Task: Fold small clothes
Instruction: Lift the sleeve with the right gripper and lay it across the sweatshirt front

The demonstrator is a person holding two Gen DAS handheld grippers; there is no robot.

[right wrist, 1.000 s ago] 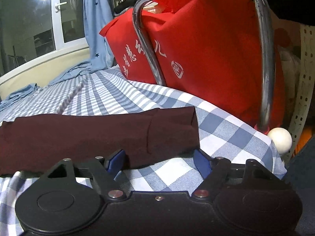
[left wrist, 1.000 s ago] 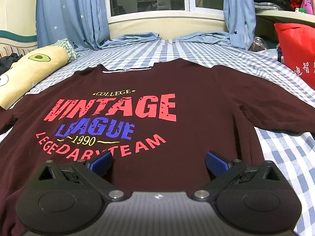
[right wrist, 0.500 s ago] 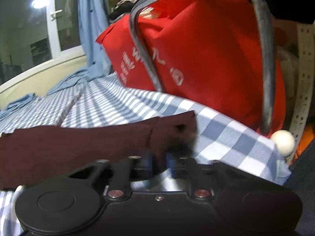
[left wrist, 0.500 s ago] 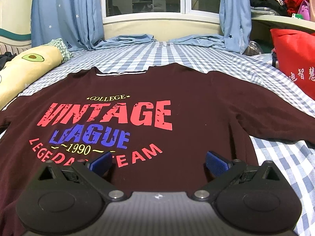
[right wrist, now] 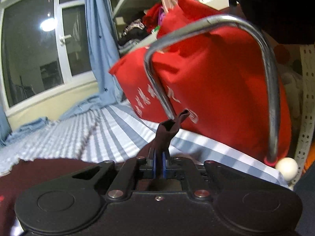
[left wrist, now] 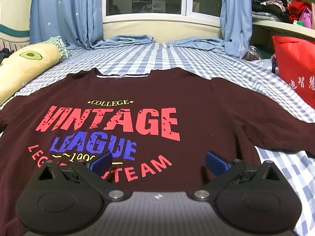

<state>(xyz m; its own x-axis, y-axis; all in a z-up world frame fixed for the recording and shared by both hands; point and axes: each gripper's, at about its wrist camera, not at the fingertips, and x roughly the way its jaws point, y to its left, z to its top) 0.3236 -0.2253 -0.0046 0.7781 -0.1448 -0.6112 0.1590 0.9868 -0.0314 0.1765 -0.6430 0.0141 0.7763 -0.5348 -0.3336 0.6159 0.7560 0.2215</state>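
While the shirt (left wrist: 137, 102) lies flat, folding has barely begun.
Right tool (right wrist: 159, 164) pinches the sleeve cuff (right wrist: 169, 129); left tool (left wrist: 157, 160) gapes, empty.

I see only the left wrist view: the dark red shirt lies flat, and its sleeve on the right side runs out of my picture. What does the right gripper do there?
Observer: The right gripper is shut on the end of the sleeve; the cuff sticks up out of its grip.
Operator: Does the cuff lie on the bed?
Observer: No, it is held up above the checked sheet.
Operator: Is anything close behind it?
Observer: A bent metal rail stands in front of the red bag, just beyond the cuff.
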